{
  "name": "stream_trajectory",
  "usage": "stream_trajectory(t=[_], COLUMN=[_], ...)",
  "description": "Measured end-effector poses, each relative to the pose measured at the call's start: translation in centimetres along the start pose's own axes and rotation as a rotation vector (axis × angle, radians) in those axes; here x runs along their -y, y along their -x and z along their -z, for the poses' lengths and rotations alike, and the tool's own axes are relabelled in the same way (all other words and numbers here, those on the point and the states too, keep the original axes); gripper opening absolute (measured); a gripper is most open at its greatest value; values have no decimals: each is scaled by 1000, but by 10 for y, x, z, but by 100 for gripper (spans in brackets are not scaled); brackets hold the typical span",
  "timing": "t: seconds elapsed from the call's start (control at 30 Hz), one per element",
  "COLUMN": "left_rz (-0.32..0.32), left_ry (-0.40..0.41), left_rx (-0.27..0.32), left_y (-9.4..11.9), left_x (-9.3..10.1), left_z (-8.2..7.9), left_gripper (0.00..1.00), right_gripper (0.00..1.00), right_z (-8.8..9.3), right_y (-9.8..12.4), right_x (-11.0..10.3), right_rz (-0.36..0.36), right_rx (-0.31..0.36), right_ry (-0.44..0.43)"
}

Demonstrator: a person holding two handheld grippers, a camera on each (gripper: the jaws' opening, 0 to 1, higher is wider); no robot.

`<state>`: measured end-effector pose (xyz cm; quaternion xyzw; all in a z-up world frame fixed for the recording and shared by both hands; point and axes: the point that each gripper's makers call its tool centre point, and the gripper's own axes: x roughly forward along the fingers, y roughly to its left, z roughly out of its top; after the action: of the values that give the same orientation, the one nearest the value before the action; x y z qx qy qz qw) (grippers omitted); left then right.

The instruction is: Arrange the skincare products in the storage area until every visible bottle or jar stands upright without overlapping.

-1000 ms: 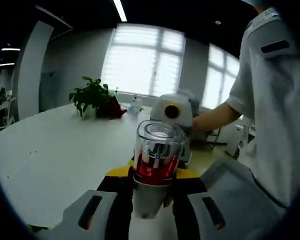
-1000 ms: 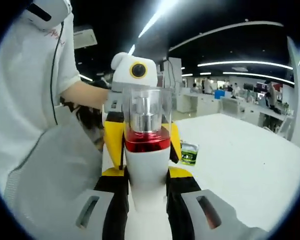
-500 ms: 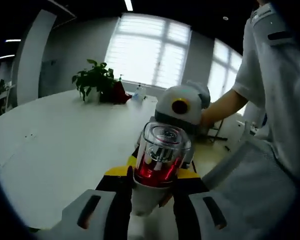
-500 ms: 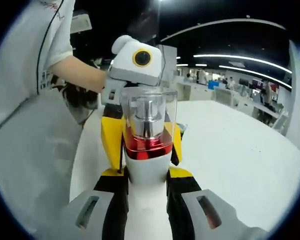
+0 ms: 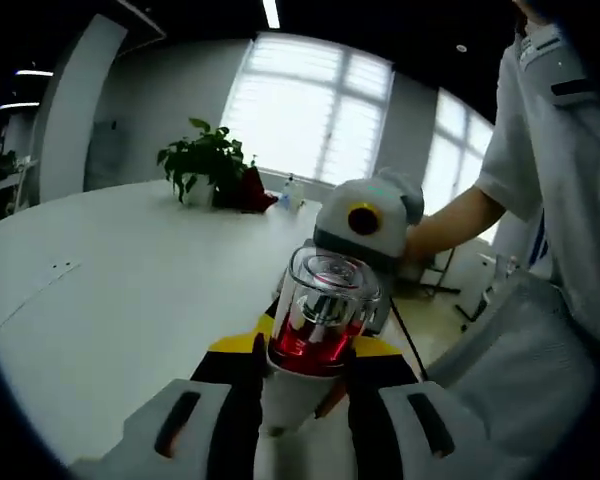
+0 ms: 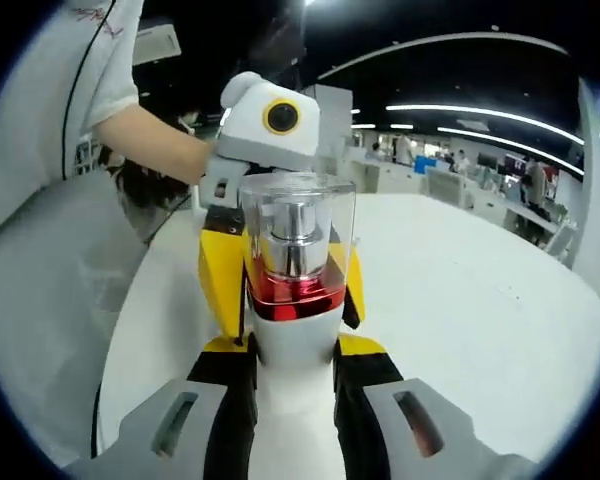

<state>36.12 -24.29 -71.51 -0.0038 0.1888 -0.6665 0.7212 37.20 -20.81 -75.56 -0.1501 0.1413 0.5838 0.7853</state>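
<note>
The bottle [image 5: 320, 320] sits between both grippers — left gripper [image 5: 302, 385] facing right gripper [image 6: 292, 380] — above the table [image 5: 110, 290].

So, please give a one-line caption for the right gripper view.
Both grippers' jaws clamp one white bottle with a clear cap above a white table.

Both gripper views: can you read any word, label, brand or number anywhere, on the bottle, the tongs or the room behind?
None can be read.
Bottle: white body, red band, clear cap; no print shows in either view.
Left tongs and right tongs: yellow and black, no lettering.
Person's shirt: a small red mark near the shoulder, too small and blurred to read.
</note>
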Motion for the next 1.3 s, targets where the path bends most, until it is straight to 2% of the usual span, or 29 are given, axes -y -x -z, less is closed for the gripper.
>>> stream_trajectory(t=[0.33, 0.63, 0.8, 1.13, 1.3], left_rz=[-26, -25, -25, -34, -33], left_ry=[-22, -49, -54, -30, -28], left_rx=[32, 27, 23, 24, 22], left_y=[-4, -5, -9, -11, -13], left_x=[-34, -36, -48, -55, -55], left_z=[-9, -9, -11, -9, -10], left_gripper=[25, 25, 25, 27, 30], right_gripper=[28, 29, 29, 30, 33], right_z=[0, 2, 2, 3, 5], right_y=[-4, -6, -7, -8, -11], right_x=[30, 48, 48, 49, 51], right_rz=[4, 12, 12, 21, 38], right_rx=[11, 11, 13, -2, -36], right_ry=[5, 8, 5, -11, -3])
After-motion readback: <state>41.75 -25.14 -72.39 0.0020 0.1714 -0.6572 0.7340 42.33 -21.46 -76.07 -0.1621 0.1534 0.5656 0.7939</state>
